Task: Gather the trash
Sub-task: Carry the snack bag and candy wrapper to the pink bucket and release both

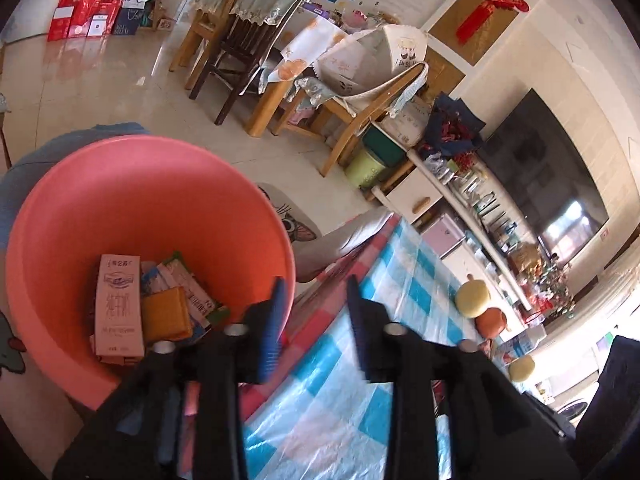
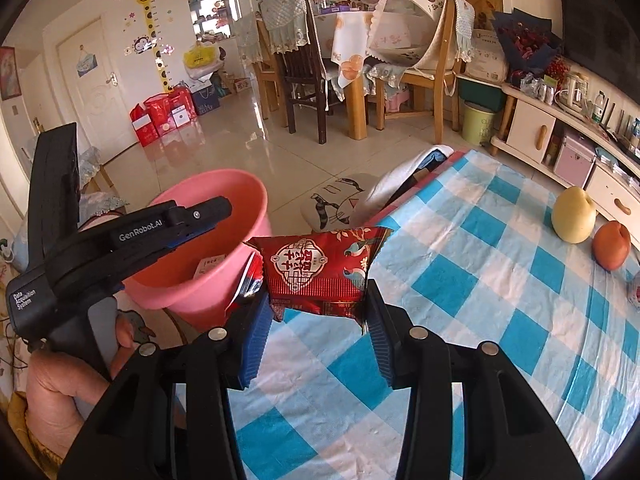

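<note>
The right tongs [image 2: 316, 312] pinch a red snack wrapper [image 2: 320, 268] above the checked desk [image 2: 480, 280]. The left tongs [image 1: 316, 312] stand spread and empty beside the pink bucket [image 1: 120, 184], which holds cartons [image 1: 120, 304].

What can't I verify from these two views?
- Right wrist view: most of the basin's contents, hidden by its near wall and the left gripper.
- Left wrist view: lower trash in the basin, under the carton.
- Wrapper small print: too small.

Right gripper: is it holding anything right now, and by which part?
Yes. The right gripper pinches a red snack wrapper by its lower edge, one pad at each bottom corner. The left gripper holds nothing.
</note>
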Demonstrator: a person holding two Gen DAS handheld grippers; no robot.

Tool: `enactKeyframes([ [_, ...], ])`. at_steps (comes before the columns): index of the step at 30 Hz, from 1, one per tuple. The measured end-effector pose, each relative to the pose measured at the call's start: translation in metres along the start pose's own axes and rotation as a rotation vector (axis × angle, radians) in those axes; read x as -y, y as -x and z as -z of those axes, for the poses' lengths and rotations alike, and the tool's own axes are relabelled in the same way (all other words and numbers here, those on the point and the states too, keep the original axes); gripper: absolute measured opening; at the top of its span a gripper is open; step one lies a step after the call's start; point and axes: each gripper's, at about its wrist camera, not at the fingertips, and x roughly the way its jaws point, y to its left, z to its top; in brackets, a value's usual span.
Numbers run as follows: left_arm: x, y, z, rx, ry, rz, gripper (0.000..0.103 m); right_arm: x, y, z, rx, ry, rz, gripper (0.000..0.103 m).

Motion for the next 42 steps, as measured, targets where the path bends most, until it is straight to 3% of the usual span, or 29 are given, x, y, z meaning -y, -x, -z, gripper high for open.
enactKeyframes([
  [6, -0.014, 0.033, 0.002, 0.15, 0.074, 0.021, 0.041, 0.006, 0.001, 0.008, -0.01, 0.011, 0.001, 0.046],
  [8, -0.02, 0.043, 0.0, 0.215, 0.113, -0.017, 0.041, 0.003, 0.0, 0.006, -0.002, 0.014, -0.019, 0.046],
  [13, -0.032, 0.072, -0.013, 0.367, 0.12, -0.122, 0.061, -0.023, -0.008, -0.014, 0.037, 0.036, -0.103, 0.046],
  [20, -0.066, 0.09, -0.036, 0.382, 0.033, -0.245, 0.062, -0.083, -0.042, -0.045, 0.041, 0.113, -0.208, 0.047],
  [26, -0.108, 0.094, -0.049, 0.342, 0.01, -0.288, 0.07, -0.12, -0.086, -0.06, -0.005, 0.172, -0.221, 0.048],
  [28, -0.117, 0.093, -0.052, 0.333, -0.001, -0.293, 0.07, -0.127, -0.099, -0.063, -0.03, 0.181, -0.208, 0.054],
  [35, -0.132, 0.094, -0.056, 0.339, -0.058, -0.32, 0.083, -0.118, -0.102, -0.057, 0.004, 0.136, -0.164, 0.057],
  [40, -0.137, 0.099, -0.058, 0.361, -0.111, -0.348, 0.088, -0.101, -0.082, -0.047, 0.055, 0.105, -0.082, 0.076],
  [42, -0.137, 0.1, -0.058, 0.363, -0.132, -0.358, 0.09, -0.092, -0.074, -0.042, 0.061, 0.09, -0.049, 0.078],
])
